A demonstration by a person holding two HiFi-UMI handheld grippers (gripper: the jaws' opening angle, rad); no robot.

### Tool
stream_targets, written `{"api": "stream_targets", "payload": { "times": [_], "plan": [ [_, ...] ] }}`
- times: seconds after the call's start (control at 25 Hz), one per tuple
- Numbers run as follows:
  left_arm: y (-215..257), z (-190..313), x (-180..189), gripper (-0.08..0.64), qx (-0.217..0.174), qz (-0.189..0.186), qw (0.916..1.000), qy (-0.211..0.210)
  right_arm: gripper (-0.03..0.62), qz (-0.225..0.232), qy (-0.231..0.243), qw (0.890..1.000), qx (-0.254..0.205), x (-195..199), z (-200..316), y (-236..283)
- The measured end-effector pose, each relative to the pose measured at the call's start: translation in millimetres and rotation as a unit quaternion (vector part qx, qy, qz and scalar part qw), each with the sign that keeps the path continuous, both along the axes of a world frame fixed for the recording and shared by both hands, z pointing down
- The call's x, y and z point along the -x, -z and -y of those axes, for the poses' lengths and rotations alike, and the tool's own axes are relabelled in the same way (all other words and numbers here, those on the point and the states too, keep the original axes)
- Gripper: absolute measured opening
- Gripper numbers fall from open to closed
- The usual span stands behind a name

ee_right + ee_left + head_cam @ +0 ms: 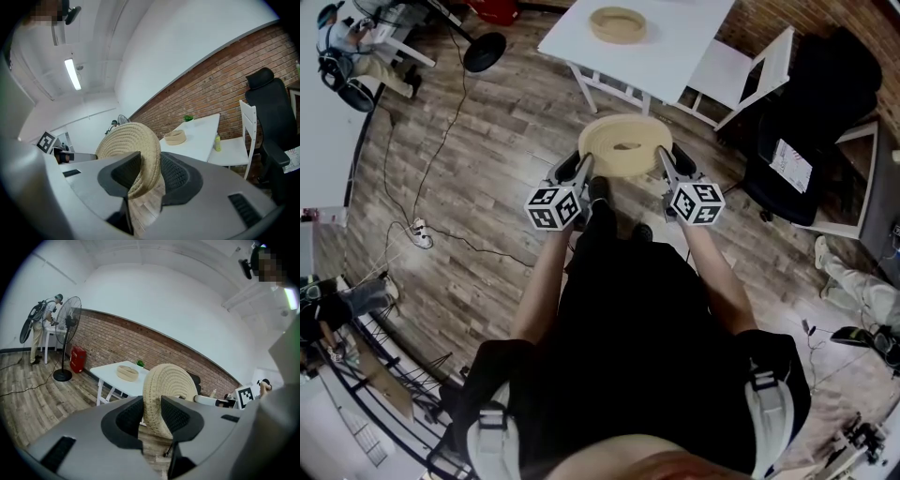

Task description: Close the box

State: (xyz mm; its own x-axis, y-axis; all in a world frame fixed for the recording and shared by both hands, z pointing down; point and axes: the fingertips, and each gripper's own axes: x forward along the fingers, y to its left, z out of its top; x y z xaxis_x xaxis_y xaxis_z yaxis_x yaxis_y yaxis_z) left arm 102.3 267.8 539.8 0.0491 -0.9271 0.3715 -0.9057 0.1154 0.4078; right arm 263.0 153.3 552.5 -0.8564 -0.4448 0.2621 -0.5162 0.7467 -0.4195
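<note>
Between the left gripper and the right gripper sits the woven lid, each gripper clamped on an opposite rim. Ahead of both, well apart, the woven box stands open and seemingly empty on the white table. Only the pickup looks done; the lid is yet to be carried over and seated.

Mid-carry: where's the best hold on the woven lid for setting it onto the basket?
Its rim, at opposite edges, coming in from the left and right. The woven lid is a wide, shallow disc carried flat; the left gripper and right gripper each pinching the thin rim, as now, should hold it level.
</note>
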Motion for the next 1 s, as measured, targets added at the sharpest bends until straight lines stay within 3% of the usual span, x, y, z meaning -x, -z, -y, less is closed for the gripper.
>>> {"api": "stream_targets", "payload": {
  "times": [1.0],
  "plan": [
    [-16.3,93.9,138.6,0.13,0.004,-0.017,0.9987,-0.047,0.133,-0.013,-0.047,0.999,0.015,125.5,74.4,-16.7]
  ]
}}
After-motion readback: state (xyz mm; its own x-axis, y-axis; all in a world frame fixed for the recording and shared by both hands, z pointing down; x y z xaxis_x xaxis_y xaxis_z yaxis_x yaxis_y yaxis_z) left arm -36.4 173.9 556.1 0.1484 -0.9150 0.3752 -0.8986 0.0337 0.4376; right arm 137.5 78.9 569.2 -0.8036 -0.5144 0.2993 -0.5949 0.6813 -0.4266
